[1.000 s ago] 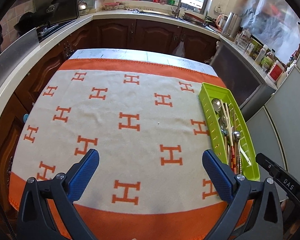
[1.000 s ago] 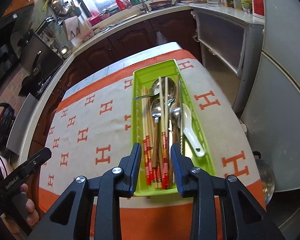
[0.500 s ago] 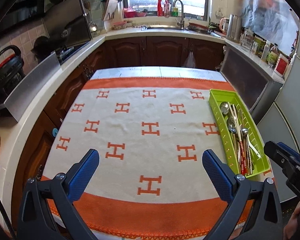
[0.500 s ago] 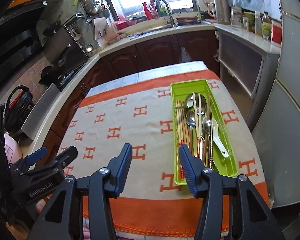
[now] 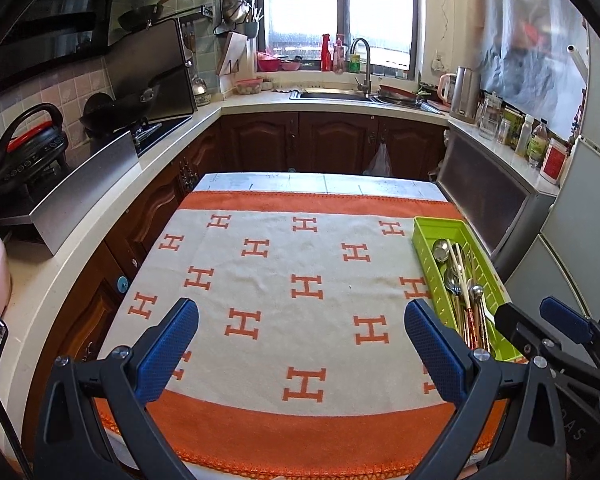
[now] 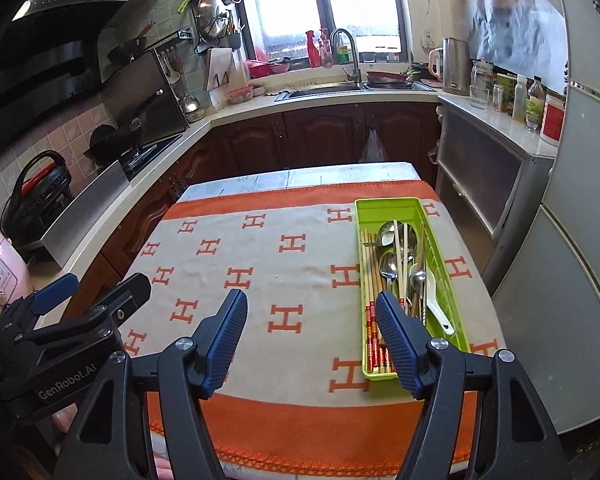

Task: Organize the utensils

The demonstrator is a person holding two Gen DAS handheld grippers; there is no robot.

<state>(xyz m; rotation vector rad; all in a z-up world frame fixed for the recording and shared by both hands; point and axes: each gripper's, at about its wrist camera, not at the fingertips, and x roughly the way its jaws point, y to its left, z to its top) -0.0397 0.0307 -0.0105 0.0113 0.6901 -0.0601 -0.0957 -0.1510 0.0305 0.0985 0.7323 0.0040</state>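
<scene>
Both tools, left (image 5: 301,346) and right (image 6: 311,338), spread wide, holding nothing, above tabletop's (image 5: 308,179) near edge; green tray (image 6: 428,232) hugs right edge.

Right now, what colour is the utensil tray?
Lime green tray, clearest in the right wrist view.

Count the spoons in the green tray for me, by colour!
silver spoons: 3
white spoon: 1
Total: 4 spoons
</scene>
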